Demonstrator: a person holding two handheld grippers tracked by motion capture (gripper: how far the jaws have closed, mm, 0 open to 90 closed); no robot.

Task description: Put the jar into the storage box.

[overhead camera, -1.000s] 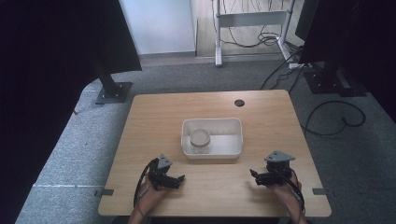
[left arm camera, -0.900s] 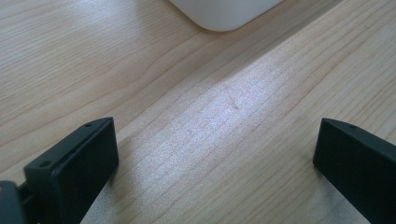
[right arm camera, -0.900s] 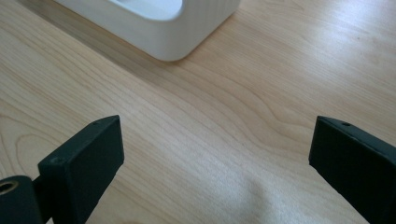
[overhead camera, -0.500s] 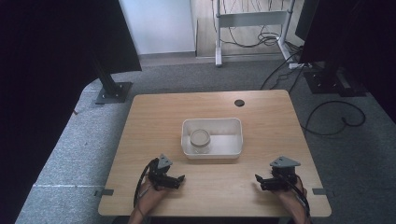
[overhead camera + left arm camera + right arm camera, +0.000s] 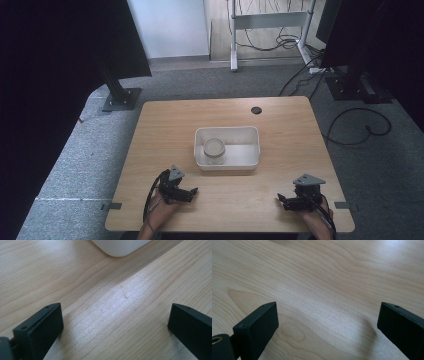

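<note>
From the high view, the jar (image 5: 214, 150) sits mid-frame in the white tray (image 5: 250, 134), likely rigid, slick, best pinched across its sides, while left gripper (image 5: 115, 330) and right gripper (image 5: 327, 327) views show both jaws spread, empty.

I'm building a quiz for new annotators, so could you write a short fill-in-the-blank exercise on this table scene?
1. The jar stands inside the white ____.
2. In the bin, the jar sits toward the person's ____ end.
3. The jaws of the left hand-held gripper and of the right hand-held gripper stand ____, with nothing between them.
4. Both rest low over the bare wooden ____, near its front edge.

Missing words: bin; left; open; table
</note>
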